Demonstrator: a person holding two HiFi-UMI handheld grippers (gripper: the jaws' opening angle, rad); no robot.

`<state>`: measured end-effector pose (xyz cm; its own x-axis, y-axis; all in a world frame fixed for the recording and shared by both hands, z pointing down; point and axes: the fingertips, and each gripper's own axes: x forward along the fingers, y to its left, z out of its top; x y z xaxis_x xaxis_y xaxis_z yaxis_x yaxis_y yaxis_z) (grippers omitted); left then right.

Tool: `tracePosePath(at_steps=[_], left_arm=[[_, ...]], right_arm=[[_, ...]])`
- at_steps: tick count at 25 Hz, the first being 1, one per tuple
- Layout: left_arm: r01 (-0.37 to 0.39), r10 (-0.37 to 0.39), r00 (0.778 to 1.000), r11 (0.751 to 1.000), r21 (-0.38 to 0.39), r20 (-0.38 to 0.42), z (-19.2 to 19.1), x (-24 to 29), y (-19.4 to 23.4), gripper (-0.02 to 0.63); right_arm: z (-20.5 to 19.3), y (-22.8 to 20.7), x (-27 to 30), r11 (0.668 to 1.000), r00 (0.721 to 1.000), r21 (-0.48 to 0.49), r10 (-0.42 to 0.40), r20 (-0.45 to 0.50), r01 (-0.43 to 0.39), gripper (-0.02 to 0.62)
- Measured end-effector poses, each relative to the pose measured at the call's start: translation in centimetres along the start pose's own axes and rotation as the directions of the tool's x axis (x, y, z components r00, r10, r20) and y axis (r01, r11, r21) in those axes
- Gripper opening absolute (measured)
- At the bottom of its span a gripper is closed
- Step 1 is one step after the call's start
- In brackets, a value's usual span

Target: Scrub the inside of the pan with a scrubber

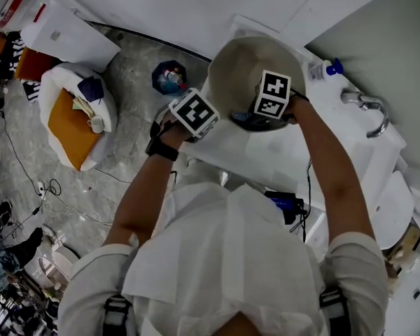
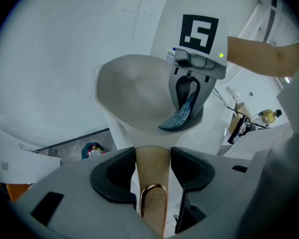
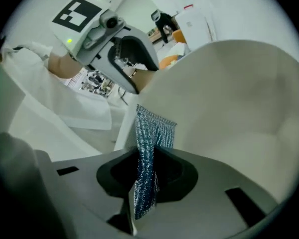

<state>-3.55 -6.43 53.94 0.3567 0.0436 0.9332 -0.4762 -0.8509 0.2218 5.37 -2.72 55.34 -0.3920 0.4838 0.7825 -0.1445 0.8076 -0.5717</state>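
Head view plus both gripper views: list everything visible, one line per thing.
pan: one, cream, held up tilted
pan handle: one, wood with copper loop, between the left jaws
scrubber: one, glittery blue, in the right jaws by the pan's rim
counter: one, white, at right
faucet: one, silver, on the counter
bottle: one, white with blue cap, beside the faucet
tub: one, blue, on the floor
cushion: one, orange, left of the tub
left hand-held gripper: one, grey, shut on the pan handle
right hand-held gripper: one, grey, shut on the scrubber
forearms: two, bare, below white sleeves
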Motion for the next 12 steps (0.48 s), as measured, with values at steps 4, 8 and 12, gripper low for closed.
tracePosePath(at_steps=[4,8,12], left_arm=[[0.003,-0.003,1.0,1.0,0.003,0.006,0.1,-0.1,-0.1,0.235],[-0.001,0.001,1.0,1.0,0.001,0.0,0.0,-0.3,0.0,0.235],[-0.001,0.001,1.0,1.0,-0.013,-0.025,-0.5,-0.3,0.0,0.235]], right_arm=[[2.2,-3.6,1.1,0.977,0.97,0.077,-0.209,0.123,0.201,0.059],[3.6,-6.4,-0.2,0.946,0.939,0.214,-0.285,0.19,0.244,0.057],[3.1,-9.5,-3.1,0.892,0.902,0.327,-0.386,0.193,0.312,0.055]])
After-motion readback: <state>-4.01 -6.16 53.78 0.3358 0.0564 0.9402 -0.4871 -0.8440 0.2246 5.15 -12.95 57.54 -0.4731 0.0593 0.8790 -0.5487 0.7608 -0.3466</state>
